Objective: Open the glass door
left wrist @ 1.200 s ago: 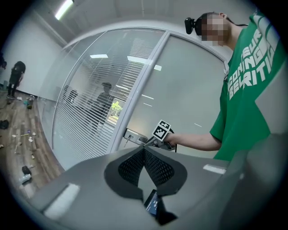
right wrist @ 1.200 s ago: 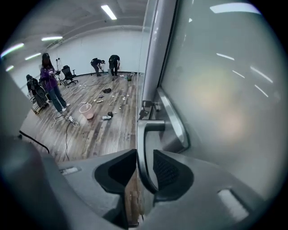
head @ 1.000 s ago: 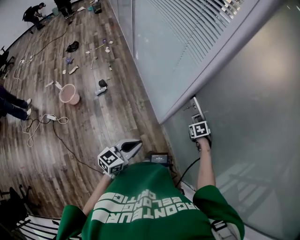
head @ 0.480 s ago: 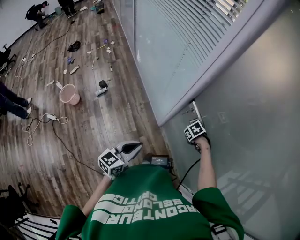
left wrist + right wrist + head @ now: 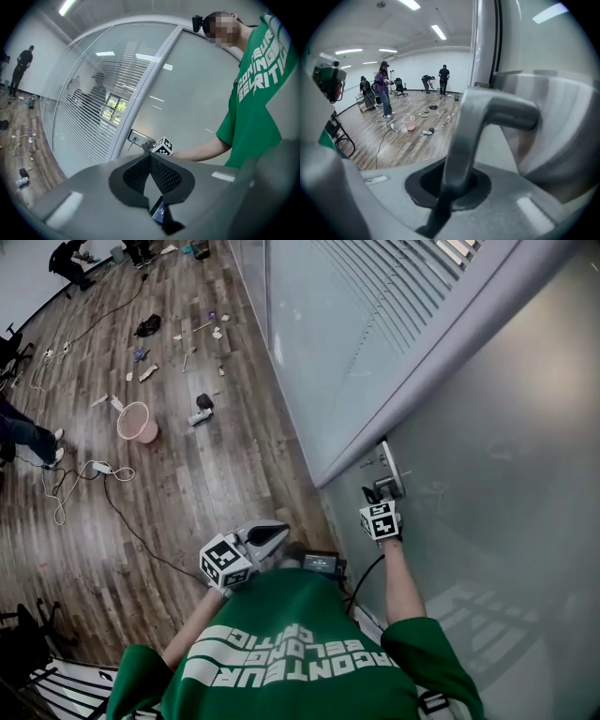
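Step in hand: grasp on the latch made, unlatching next. We judged the task early; no gap showed at the door edge.
R gripper (image 5: 451, 185): jaws clamped on the lever handle (image 5: 461, 136), pads either side of the bar, pointing steeply down.
L gripper (image 5: 151, 171): jaws pressed together, nothing between them. It hung idle by the waist, well apart from the door.
Task thing: frosted glass door (image 5: 506, 484) stood at our right. The handle sat on the lock plate (image 5: 391, 465), just beside the grey frame post (image 5: 422, 390).
Next move: we judged the lever must rotate down to its stop, then the leaf swings. Push or pull: cannot tell, hinges not in view. Firm grip req.; smooth metal bar may slip.
Edges: the post and the glass partition w/ blinds (image 5: 319, 334) bounded the latch side. Keep the R wrist off the post.
Open room: wood floor (image 5: 206, 484) gave room to our left. A cable (image 5: 141, 535) ran toward our feet; the pink basket (image 5: 137, 421) lay well apart. Step back w/ care if the leaf comes toward us.
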Motion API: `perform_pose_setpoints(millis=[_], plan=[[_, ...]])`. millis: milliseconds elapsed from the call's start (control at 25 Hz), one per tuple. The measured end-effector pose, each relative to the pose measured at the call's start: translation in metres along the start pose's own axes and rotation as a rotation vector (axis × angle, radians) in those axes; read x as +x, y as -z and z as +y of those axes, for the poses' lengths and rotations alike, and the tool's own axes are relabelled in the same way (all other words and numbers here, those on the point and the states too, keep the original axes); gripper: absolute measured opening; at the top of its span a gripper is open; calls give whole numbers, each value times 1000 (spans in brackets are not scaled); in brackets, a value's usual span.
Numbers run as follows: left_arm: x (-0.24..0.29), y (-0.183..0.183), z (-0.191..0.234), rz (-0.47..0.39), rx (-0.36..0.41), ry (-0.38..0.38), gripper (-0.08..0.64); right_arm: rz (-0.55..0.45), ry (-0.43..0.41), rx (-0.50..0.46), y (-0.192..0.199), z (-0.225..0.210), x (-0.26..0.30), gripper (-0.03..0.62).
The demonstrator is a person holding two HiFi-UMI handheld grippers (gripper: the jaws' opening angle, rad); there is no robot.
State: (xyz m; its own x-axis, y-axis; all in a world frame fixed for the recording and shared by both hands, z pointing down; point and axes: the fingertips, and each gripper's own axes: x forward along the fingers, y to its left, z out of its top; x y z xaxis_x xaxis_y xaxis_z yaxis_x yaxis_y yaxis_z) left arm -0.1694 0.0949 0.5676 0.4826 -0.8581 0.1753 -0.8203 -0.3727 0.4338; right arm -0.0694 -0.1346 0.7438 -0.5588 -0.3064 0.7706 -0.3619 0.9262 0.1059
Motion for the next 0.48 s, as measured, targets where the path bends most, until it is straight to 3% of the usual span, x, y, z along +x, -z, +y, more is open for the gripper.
perform_pose_setpoints(millis=[480], plan=[[38, -3, -15, 24, -2, 31, 14, -17, 20, 4, -5, -5, 1, -8]])
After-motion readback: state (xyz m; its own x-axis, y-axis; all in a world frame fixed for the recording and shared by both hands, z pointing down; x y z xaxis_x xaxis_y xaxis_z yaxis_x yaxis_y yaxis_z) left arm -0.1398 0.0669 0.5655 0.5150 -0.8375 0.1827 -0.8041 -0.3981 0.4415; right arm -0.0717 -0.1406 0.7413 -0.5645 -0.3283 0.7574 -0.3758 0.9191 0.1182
